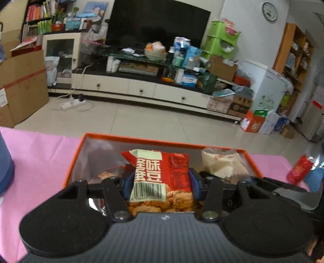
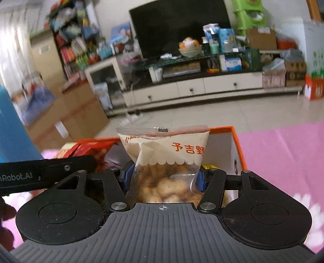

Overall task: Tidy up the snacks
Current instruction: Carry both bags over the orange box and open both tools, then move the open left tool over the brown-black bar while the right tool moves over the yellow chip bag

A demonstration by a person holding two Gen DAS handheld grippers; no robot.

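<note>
Glossy pale tiled floor [image 1: 141, 119]. Dark television [image 1: 158, 22] at 12 o'clock above cluttered white TV cabinet [image 1: 141, 89]; bookshelf [image 1: 38, 16] at 10, wall clock [image 1: 269, 11] at 1.

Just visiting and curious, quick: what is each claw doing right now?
Left gripper: closed on a red crinkly snack packet.
Right gripper: closed on a clear-and-cream plastic bag of small biscuits.

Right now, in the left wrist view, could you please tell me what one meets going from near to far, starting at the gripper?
Left gripper → red snack packet with white label clamped between its fingers → orange-rimmed box → pink tablecloth's far edge → pale tiled floor → white TV cabinet → black television screen.
</note>
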